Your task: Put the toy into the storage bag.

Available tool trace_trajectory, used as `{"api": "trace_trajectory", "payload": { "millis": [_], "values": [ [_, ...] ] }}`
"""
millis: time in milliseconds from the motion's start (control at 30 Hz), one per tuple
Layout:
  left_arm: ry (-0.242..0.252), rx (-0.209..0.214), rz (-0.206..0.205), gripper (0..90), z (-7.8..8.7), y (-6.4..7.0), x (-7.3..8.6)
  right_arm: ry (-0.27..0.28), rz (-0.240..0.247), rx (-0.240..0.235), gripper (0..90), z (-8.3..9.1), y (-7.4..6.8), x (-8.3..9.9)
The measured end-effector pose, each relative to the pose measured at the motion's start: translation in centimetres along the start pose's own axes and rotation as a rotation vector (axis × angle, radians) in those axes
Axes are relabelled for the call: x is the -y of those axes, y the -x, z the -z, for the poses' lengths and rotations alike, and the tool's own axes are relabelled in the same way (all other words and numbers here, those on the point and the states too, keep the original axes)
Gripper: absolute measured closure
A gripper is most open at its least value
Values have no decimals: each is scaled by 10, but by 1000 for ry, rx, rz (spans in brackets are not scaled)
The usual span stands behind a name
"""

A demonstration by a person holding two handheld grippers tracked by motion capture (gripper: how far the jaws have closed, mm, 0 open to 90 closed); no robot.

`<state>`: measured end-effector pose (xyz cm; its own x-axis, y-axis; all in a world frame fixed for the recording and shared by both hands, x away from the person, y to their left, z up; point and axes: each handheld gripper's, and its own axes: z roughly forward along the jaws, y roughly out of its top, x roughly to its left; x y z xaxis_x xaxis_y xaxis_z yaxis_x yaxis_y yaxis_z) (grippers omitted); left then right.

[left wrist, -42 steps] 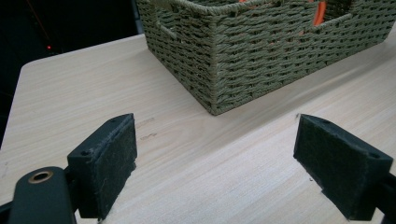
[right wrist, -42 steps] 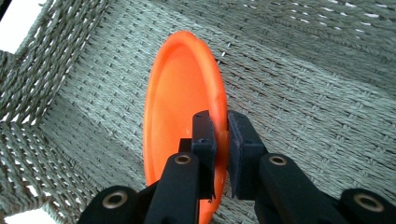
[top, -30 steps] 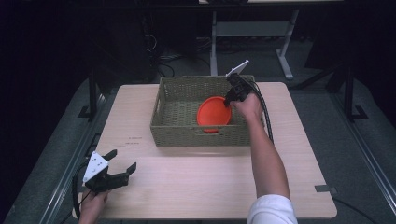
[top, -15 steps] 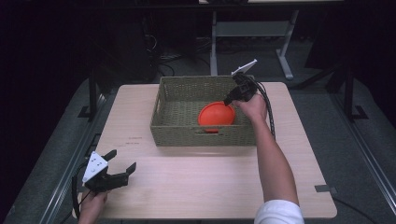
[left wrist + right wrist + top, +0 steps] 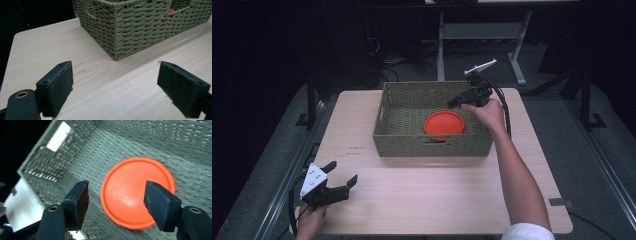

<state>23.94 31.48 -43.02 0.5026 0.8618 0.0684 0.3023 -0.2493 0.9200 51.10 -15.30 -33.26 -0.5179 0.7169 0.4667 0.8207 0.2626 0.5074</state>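
1 orange disc (image 5: 444,123) lies flat on the floor of 1 woven basket (image 5: 402,135), toward its right-front part, w/ the basket standing mid-surface (image 5: 427,195). 2 hand-held grippers in play. Right hand-held gripper (image 5: 455,103) hangs over the basket above the disc, jaws spread, nothing between them; in the right gripper view the disc (image 5: 137,192) sits btwn and below the pads, apart from both. Left hand-held gripper (image 5: 343,181) sits near the surface's front-left corner, released, well apart from the basket (image 5: 140,27).
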Motion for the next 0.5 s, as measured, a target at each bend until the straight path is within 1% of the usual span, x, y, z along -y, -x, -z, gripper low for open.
{"api": "trace_trajectory", "payload": {
  "millis": [67, 167, 233, 300, 333, 433, 500],
  "values": [
    [-1, 1, -5, 127, 1, 0, -1, 10, -8, -12, 346, 1, 1, 2],
    [-11, 3, -15, 127, 0, 0, 0, 7, -18, -9, 335, 3, 4, 5],
    [-8, 5, -9, 127, 1, 0, 0, 17, -29, -22, 330, 4, 7, 8],
    [-4, 3, -11, 127, 1, 0, -1, 13, -29, -21, 315, 5, 8, 10],
    [-6, 4, -11, 127, 1, 0, -1, 7, -34, -21, 311, 6, 8, 10],
    [-8, 2, -11, 127, 1, -1, 0, 14, -34, -36, 314, 9, 6, 11],
    [-7, -1, -4, 127, 2, -1, 0, 13, -25, -39, 316, 11, 4, 11]
  ]
}}
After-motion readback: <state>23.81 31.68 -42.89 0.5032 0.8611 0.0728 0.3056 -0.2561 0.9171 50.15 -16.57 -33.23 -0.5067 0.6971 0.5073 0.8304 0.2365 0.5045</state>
